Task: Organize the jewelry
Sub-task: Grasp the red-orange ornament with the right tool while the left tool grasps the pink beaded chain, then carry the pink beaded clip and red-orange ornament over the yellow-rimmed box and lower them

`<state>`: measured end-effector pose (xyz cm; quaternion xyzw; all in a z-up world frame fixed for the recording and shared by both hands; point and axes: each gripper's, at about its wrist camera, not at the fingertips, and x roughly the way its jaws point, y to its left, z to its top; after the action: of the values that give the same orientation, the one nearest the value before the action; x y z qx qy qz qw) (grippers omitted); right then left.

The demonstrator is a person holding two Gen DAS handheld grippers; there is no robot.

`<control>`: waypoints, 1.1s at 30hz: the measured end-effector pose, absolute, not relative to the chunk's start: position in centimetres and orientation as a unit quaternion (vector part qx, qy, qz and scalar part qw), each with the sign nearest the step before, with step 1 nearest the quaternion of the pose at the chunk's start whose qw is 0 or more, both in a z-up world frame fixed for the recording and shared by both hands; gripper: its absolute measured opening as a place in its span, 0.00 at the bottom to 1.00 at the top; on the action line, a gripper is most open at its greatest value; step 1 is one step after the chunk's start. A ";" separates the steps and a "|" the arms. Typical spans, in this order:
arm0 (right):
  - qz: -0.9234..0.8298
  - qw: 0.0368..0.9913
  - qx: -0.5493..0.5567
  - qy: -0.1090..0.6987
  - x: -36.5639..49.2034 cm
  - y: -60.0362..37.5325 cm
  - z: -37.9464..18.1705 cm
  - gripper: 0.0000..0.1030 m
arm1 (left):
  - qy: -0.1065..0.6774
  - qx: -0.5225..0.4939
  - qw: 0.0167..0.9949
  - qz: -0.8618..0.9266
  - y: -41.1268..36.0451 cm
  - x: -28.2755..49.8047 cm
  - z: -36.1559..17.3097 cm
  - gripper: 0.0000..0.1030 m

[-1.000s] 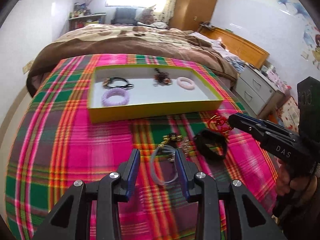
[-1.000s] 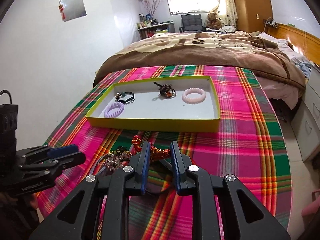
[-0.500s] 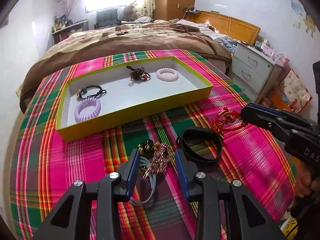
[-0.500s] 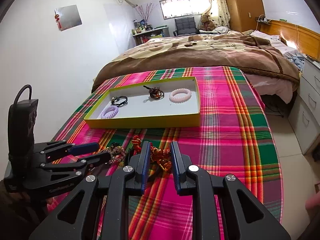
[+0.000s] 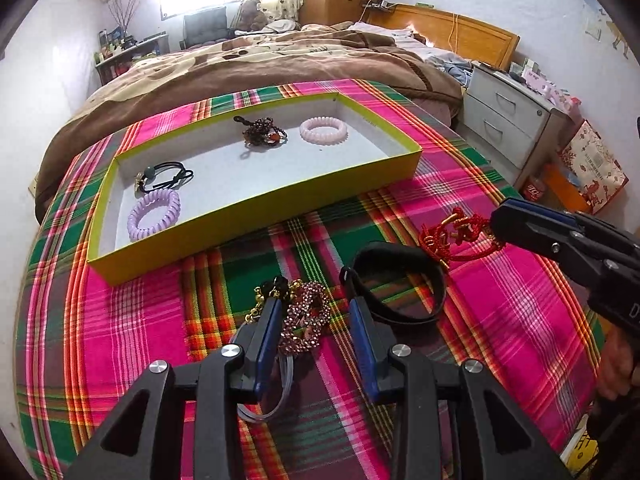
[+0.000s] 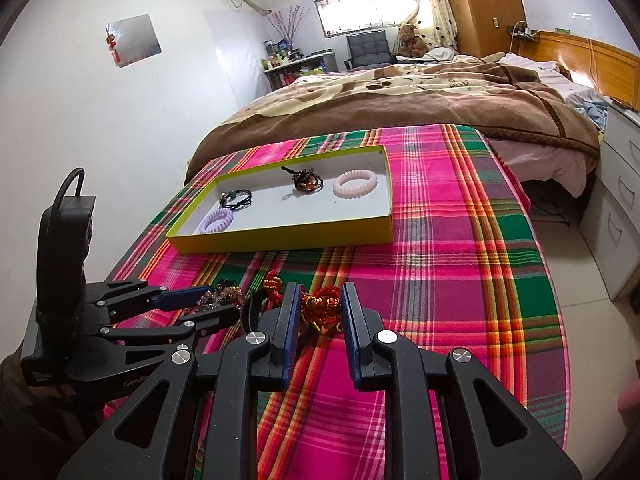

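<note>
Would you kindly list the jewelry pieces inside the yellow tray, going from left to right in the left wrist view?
Purple coil bracelet → black hair tie with a bead → dark beaded bracelet → pale pink coil bracelet.

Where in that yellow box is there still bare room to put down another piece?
The tray floor is bare in the middle, between the black hair tie and the dark beaded bracelet, and at the right end past the pink coil bracelet. The left end is crowded, the purple coil lying close to the hair tie.
</note>
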<state>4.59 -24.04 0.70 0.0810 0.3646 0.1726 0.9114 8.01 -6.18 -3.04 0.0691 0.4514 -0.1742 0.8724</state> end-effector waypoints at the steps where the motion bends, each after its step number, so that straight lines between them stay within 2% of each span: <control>1: 0.172 0.911 0.082 0.364 4.6 -24.1 0.7 0.20 | 0.452 0.070 0.872 -0.175 -6.2 8.0 -3.1 0.31; 3: 0.173 0.912 0.084 0.363 4.5 -24.2 0.7 0.20 | 0.453 0.075 0.871 -0.172 -6.2 8.0 -3.1 0.22; 8: 0.172 0.912 0.088 0.361 4.4 -24.5 0.7 0.20 | 0.457 0.091 0.868 -0.172 -6.7 7.8 -3.4 0.13; 15: 0.170 0.913 0.092 0.359 4.2 -24.9 0.8 0.20 | 0.456 0.096 0.868 -0.173 -7.0 7.3 -3.3 0.13; 33: 0.160 0.917 0.089 0.354 4.5 -24.6 1.7 0.20 | 0.422 0.032 0.890 -0.170 -4.2 7.1 -0.6 0.13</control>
<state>4.54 -24.60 1.71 0.0887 0.3538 0.1597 0.9173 7.15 -4.25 -0.56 0.0322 0.4223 -0.1695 0.8899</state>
